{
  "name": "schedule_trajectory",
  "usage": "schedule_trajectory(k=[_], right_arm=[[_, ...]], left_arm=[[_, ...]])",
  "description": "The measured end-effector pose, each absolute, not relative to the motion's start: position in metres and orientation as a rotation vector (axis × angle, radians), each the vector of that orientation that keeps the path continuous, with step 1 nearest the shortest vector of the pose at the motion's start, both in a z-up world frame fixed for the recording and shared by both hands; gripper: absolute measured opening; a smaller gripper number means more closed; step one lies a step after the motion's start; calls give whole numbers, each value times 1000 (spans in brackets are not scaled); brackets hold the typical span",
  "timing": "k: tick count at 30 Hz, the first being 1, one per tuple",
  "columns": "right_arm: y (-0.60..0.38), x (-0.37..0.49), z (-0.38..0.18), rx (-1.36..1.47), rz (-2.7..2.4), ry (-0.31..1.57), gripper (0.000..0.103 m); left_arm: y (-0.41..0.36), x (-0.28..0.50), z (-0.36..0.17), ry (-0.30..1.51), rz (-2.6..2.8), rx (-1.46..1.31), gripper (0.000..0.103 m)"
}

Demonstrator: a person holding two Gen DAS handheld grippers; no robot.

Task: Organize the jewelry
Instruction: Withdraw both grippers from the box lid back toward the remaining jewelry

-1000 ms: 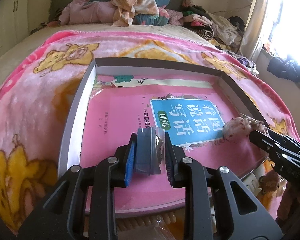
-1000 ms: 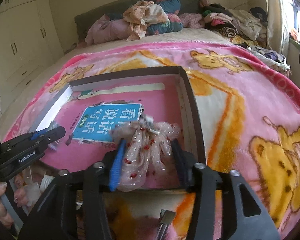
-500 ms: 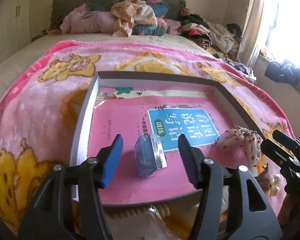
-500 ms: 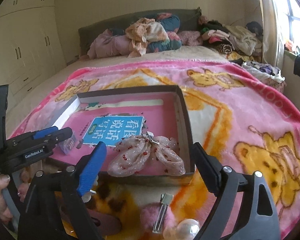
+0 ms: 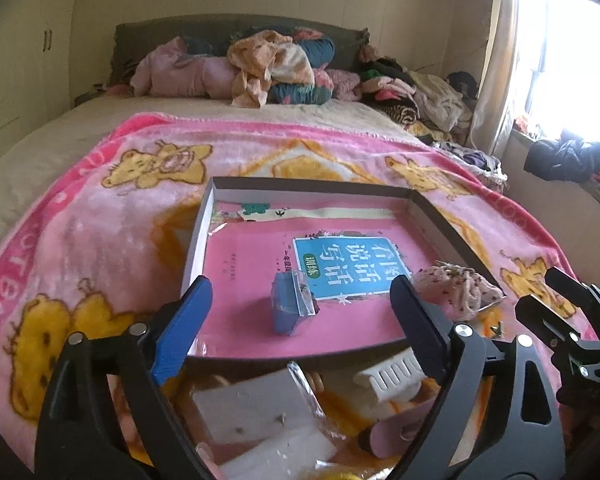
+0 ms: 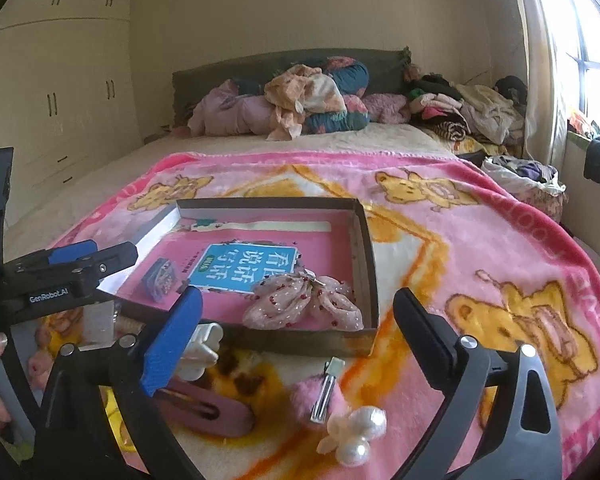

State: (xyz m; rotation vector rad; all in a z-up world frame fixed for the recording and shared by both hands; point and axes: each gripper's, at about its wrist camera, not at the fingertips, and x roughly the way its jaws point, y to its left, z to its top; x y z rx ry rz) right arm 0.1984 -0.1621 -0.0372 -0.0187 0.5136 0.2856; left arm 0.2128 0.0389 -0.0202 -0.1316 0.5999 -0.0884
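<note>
Lying inside the shallow box (image 6: 366, 248) on the pink book (image 6: 236, 264): one small blue packet (image 5: 290, 306), long axis running from near edge toward far wall, and one sheer bow clip (image 6: 302, 306), stretched left to right in the near right corner. Beyond and between the spread jaws of the left gripper (image 5: 300, 320), the packet, untouched. Beyond the right gripper (image 6: 296, 336), likewise wide open and empty, the bow. Nearer, on the pink blanket (image 6: 480, 248) outside the box: one pink snap clip (image 6: 208, 410), one fluffy pink clip (image 6: 320, 400), one pearl bow (image 6: 354, 434), one white claw clip (image 6: 200, 350), one white card (image 5: 256, 406).
</note>
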Motion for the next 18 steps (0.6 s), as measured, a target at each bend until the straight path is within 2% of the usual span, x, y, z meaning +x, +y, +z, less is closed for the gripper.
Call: schedule_trajectory(k=[2,18], right_arm=[[-163,191,-35,-13,291,504,94],[-166,149,-29,-7,326,473,94]], left_arm=[[40,207,-18,589,-83,-136,89],[49,172,-12,571,-45,-118,91]])
